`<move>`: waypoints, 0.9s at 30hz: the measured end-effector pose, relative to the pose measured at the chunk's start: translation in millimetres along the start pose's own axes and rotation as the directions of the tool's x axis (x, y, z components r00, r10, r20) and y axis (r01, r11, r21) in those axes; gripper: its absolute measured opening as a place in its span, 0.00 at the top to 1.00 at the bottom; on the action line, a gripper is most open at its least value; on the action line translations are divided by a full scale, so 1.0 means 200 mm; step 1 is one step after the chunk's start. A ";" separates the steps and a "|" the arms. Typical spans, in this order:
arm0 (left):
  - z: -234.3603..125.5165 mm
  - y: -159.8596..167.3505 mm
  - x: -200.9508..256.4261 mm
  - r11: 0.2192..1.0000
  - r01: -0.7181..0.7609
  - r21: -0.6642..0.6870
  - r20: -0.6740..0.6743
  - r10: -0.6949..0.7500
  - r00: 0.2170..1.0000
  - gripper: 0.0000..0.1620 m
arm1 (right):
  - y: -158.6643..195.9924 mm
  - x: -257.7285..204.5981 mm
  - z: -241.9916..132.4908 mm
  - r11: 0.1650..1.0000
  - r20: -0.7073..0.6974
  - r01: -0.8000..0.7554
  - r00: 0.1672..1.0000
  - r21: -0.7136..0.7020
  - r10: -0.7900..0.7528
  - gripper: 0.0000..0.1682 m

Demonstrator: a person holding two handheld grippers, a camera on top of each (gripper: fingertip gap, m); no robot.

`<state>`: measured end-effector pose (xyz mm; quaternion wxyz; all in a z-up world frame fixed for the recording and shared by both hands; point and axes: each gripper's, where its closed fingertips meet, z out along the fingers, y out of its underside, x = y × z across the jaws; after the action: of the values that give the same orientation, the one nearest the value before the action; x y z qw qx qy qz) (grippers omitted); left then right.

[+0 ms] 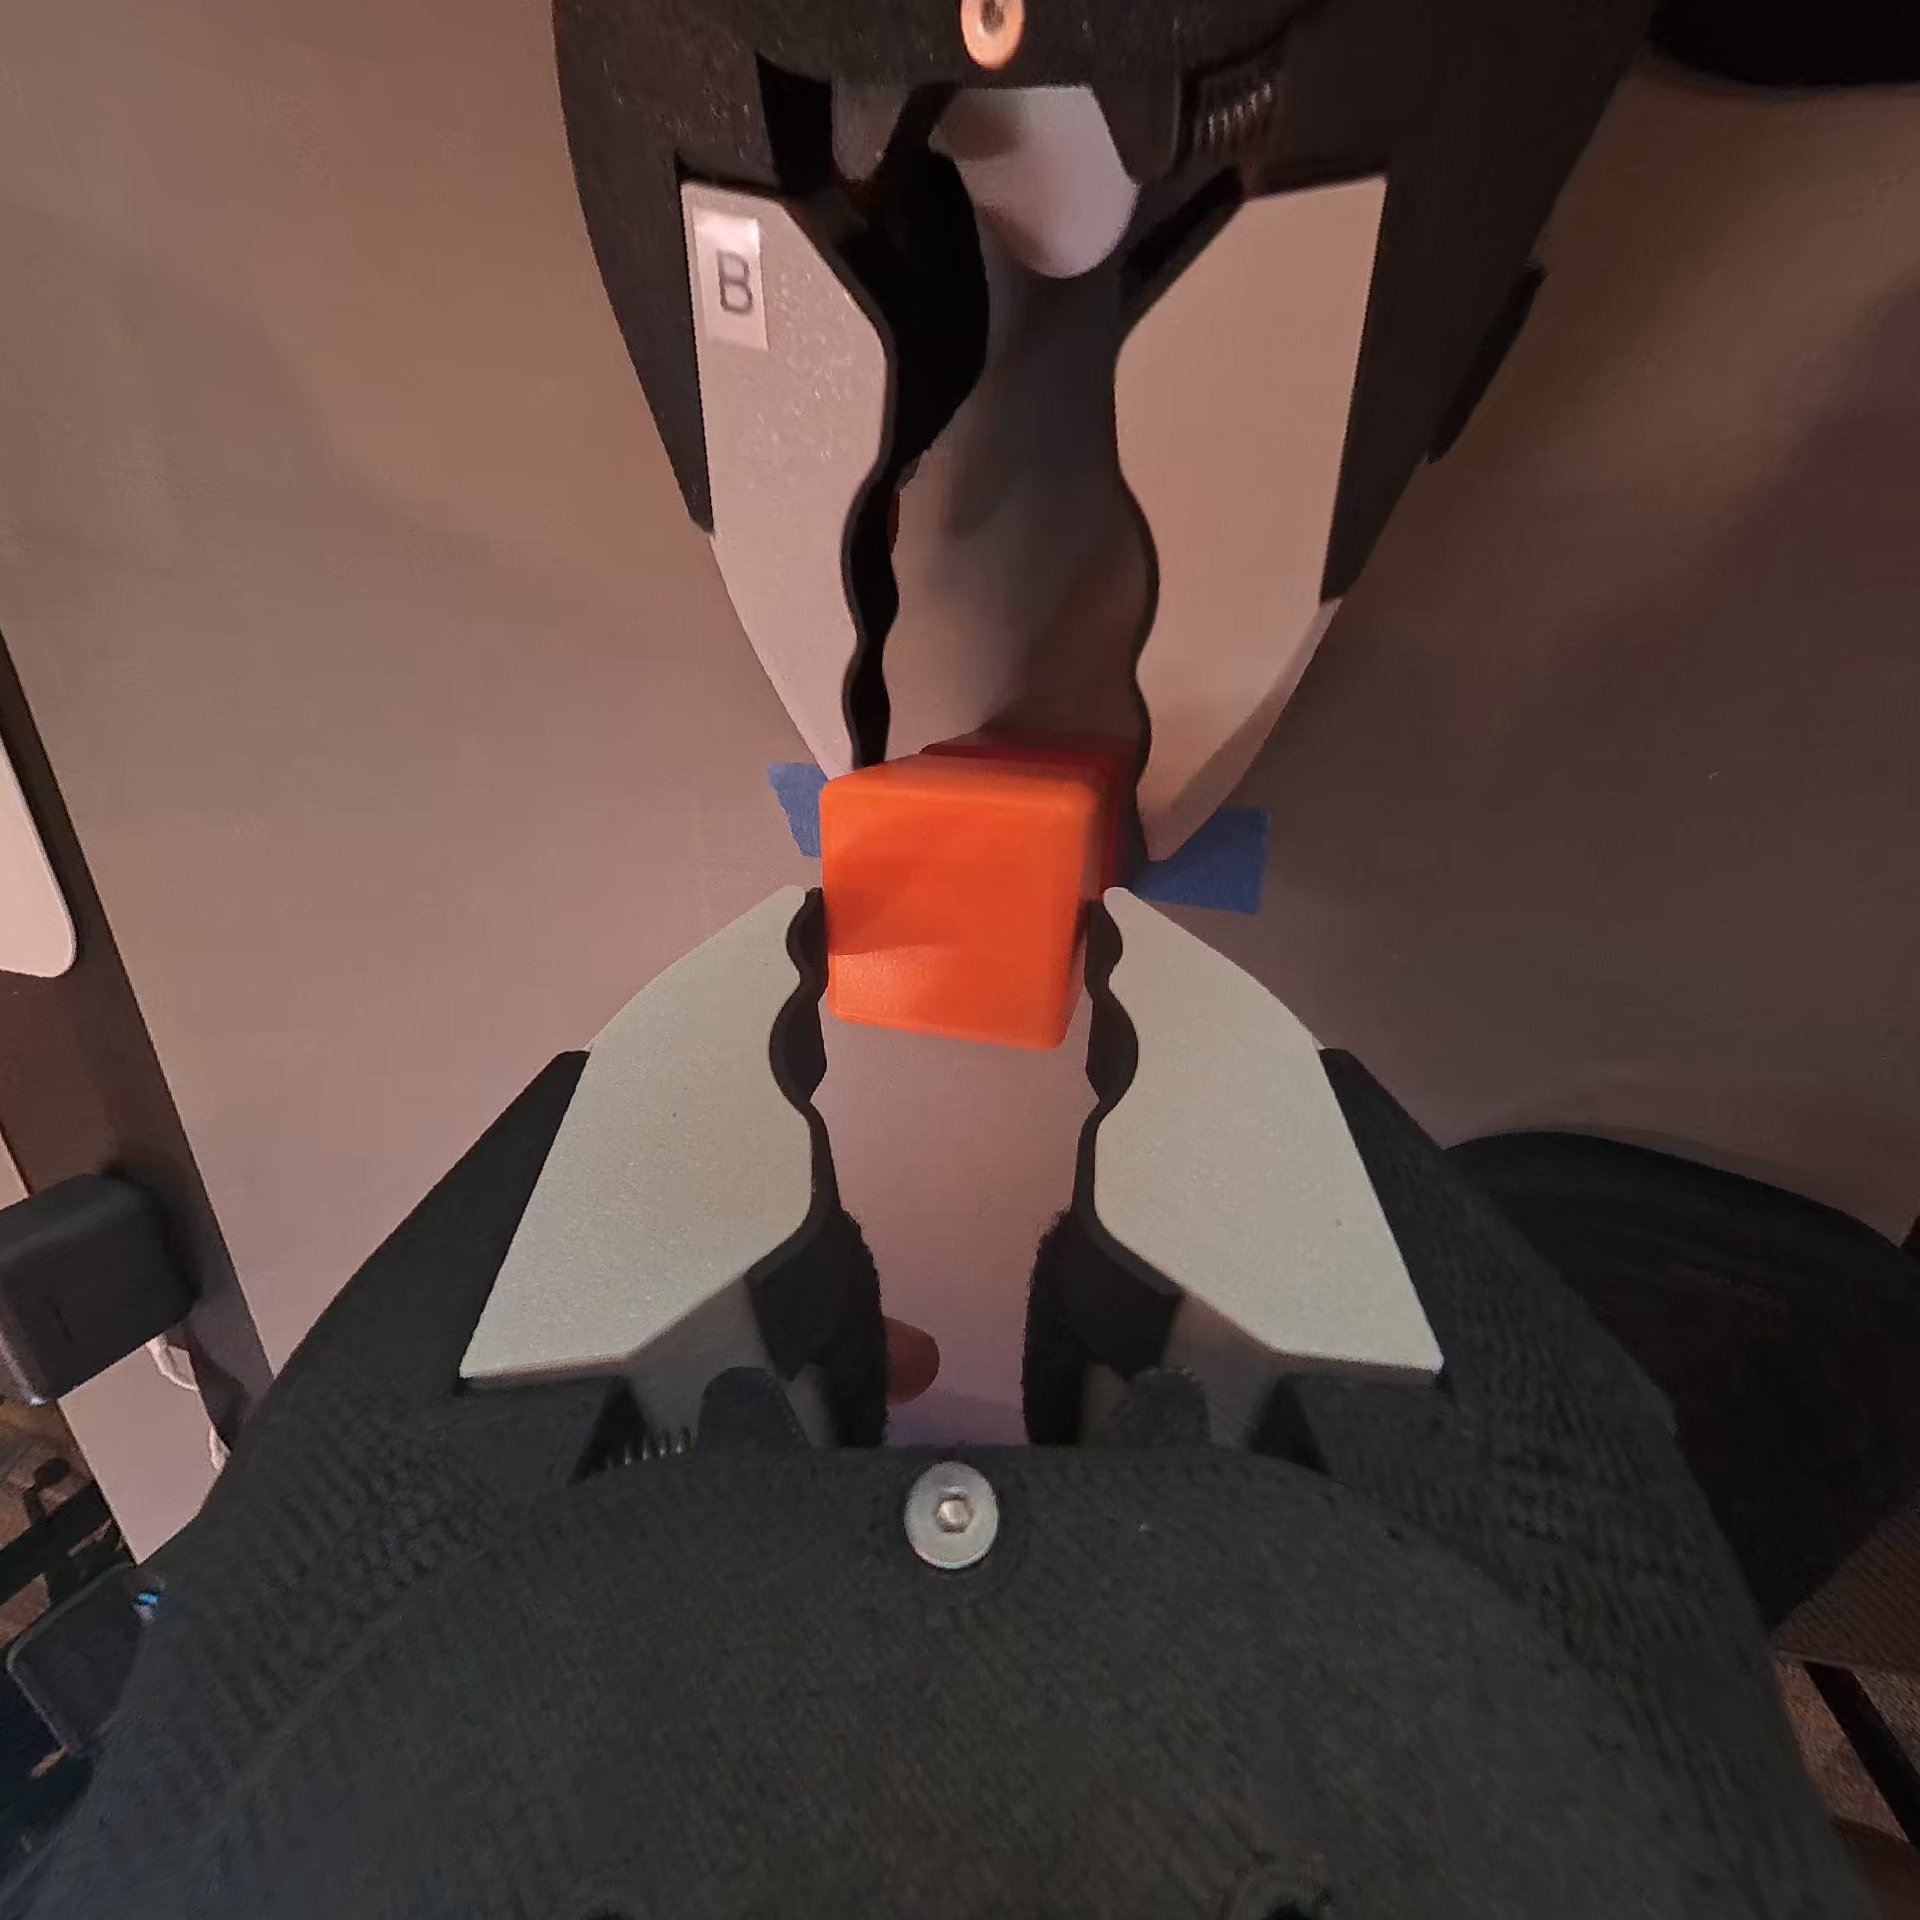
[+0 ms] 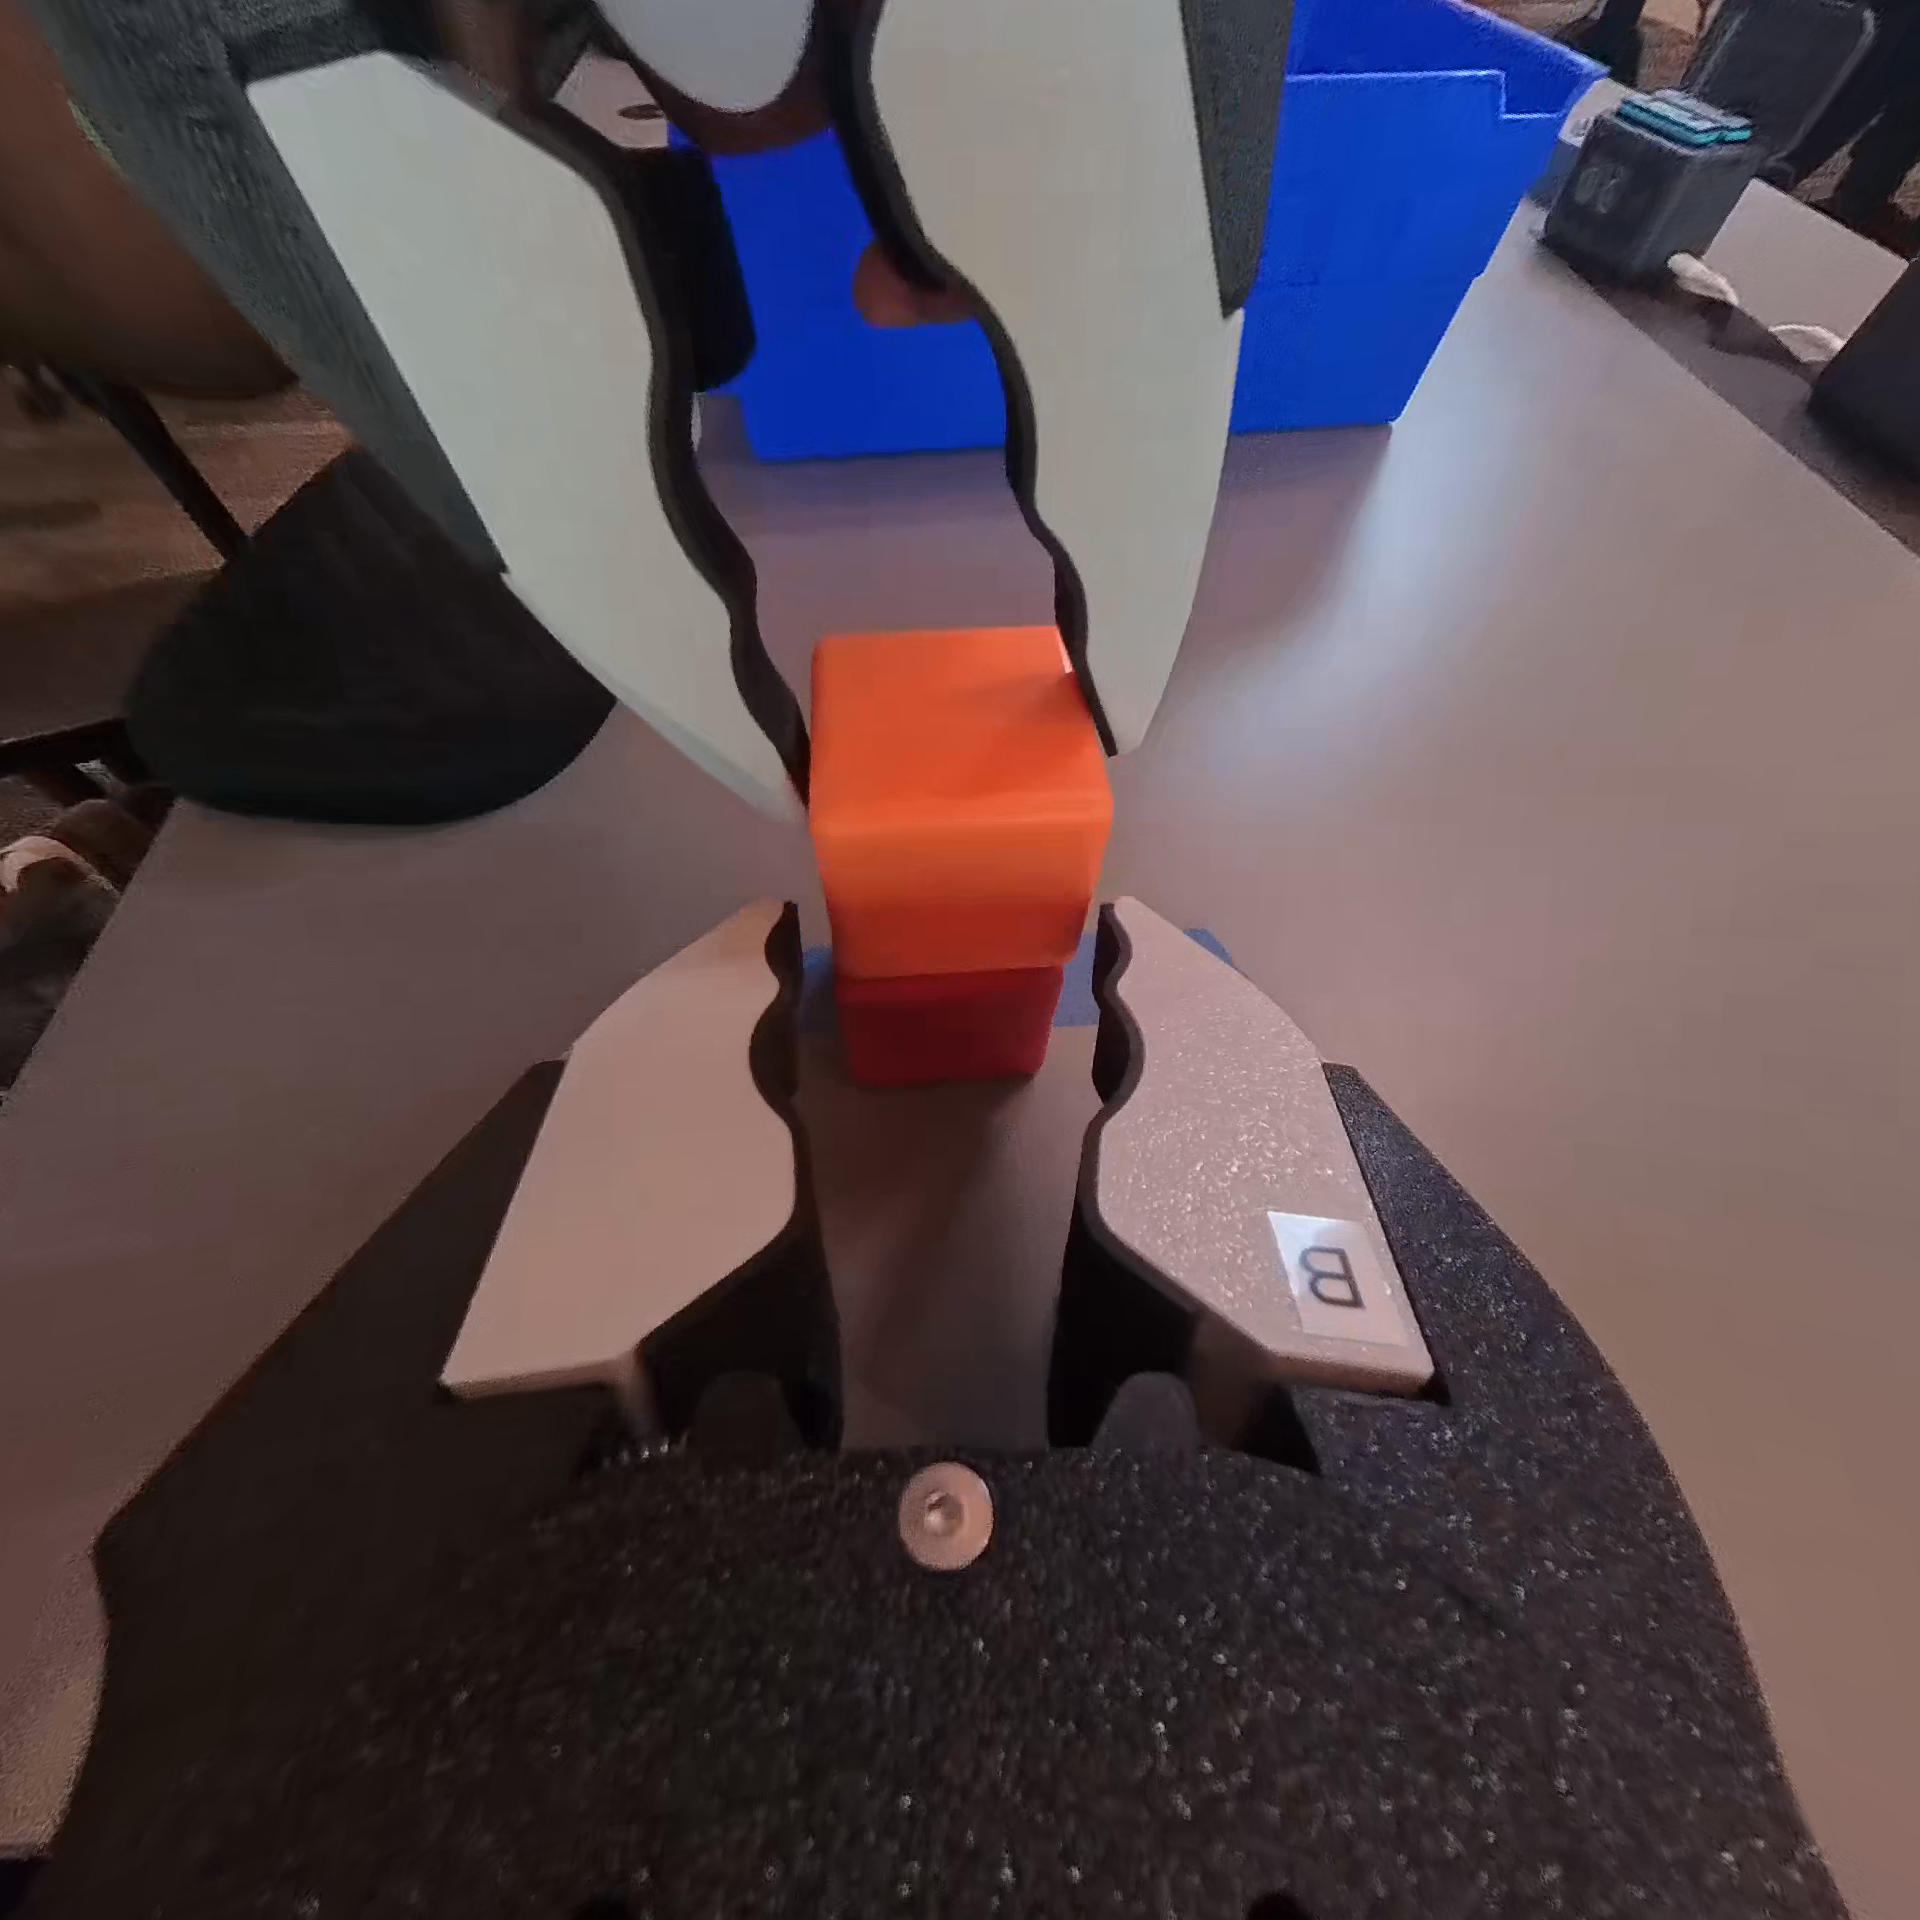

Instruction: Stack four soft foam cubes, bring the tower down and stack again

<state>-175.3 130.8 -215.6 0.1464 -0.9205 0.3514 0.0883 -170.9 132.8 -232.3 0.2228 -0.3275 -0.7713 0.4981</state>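
Note:
An orange foam cube point(image 1: 956, 894) sits on top of a red foam cube point(image 2: 940, 1029), which stands on a strip of blue tape point(image 1: 1205, 852) on the grey table point(image 2: 1455, 831). My left gripper point(image 1: 951, 914) is shut on the orange cube point(image 2: 956, 790) and comes down from above in the right wrist view point(image 2: 956, 758). My right gripper point(image 2: 945, 920) is open and faces it from the opposite side. Its fingertips straddle the stack with small gaps. In the left wrist view it point(image 1: 1008, 769) flanks the red cube point(image 1: 1039, 753), which is mostly hidden behind the orange one.
A blue plastic bin point(image 2: 1351, 260) stands at the far side of the table. A dark box-shaped device point(image 2: 1642, 197) sits at the far right. A black round object point(image 2: 353, 675) lies beyond the table's left edge. No other cubes are in view. The grippers are tip to tip, or close to it.

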 end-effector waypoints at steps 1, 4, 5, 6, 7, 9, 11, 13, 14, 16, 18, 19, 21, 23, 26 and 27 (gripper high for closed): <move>0.00 0.00 0.00 1.000 0.001 0.001 0.001 -0.001 1.000 0.70 | 0.00 0.00 0.01 1.000 -0.008 0.019 1.000 -0.006 -0.019 0.68; 0.00 0.00 0.00 1.000 0.008 0.003 0.004 -0.008 1.000 0.70 | 0.00 0.01 0.02 0.999 -0.041 0.051 0.998 -0.014 -0.052 0.72; 0.00 0.00 0.00 1.000 0.013 0.006 0.005 -0.013 1.000 0.70 | 0.01 0.01 0.01 0.999 -0.038 0.040 0.998 -0.015 -0.041 0.72; 0.00 0.00 0.00 1.000 0.013 0.012 0.004 -0.014 1.000 0.70 | 0.01 0.01 0.01 0.999 -0.039 0.041 0.998 -0.019 -0.041 0.72; 0.00 -0.01 0.00 0.999 0.025 0.029 0.001 -0.025 1.000 0.70 | 0.01 0.01 0.01 0.999 -0.040 0.043 0.998 -0.024 -0.044 0.72; -0.01 -0.01 -0.01 0.990 0.092 0.107 -0.001 -0.092 0.996 0.66 | 0.01 0.01 0.01 0.999 -0.036 0.042 0.998 -0.029 -0.043 0.72; -0.10 0.02 -0.09 0.960 0.184 0.211 0.037 -0.196 0.980 0.51 | 0.01 0.01 0.01 0.999 -0.036 0.041 0.998 -0.024 -0.042 0.72; -0.25 0.13 -0.22 0.903 0.284 0.324 0.092 -0.329 0.940 0.47 | 0.01 0.01 0.01 0.999 -0.037 0.040 0.998 -0.022 -0.041 0.72; -0.34 0.21 -0.29 0.864 0.330 0.379 0.119 -0.399 0.909 0.48 | 0.01 0.01 0.01 0.999 -0.037 0.041 0.998 -0.023 -0.042 0.72; -0.52 0.45 -0.44 0.780 0.428 0.456 0.177 -0.551 0.816 0.51 | 0.01 0.01 0.01 0.999 -0.037 0.042 0.998 -0.024 -0.042 0.72; -0.62 0.77 -0.55 0.709 0.536 0.459 0.240 -0.680 0.693 0.53 | 0.01 0.01 0.01 0.999 -0.038 0.043 0.998 -0.026 -0.044 0.72; -0.63 0.91 -0.58 0.698 0.573 0.430 0.243 -0.700 0.671 0.52 | 0.01 0.01 0.01 0.999 -0.038 0.044 0.998 -0.027 -0.045 0.72; -0.57 1.14 -0.56 0.759 0.572 0.310 0.197 -0.641 0.742 0.49 | 0.01 0.01 0.01 0.999 -0.038 0.043 0.998 -0.026 -0.044 0.72; -0.48 1.31 -0.57 0.849 0.478 0.223 0.173 -0.518 0.838 0.48 | 0.01 0.01 0.01 0.999 -0.038 0.044 0.998 -0.025 -0.045 0.72; -0.27 1.46 -0.49 0.901 0.429 0.072 0.021 -0.431 0.902 0.47 | 0.01 0.00 0.01 0.998 -0.041 0.056 0.997 -0.030 -0.058 0.72; -0.22 1.50 -0.46 0.906 0.423 0.017 -0.019 -0.423 0.906 0.46 | 0.01 0.00 0.00 0.998 -0.043 0.061 0.997 -0.032 -0.062 0.72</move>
<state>-442.1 -38.4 -212.6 0.1692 -0.9738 0.1456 0.0440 -171.3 133.4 -234.9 0.2499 -0.3181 -0.7834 0.4718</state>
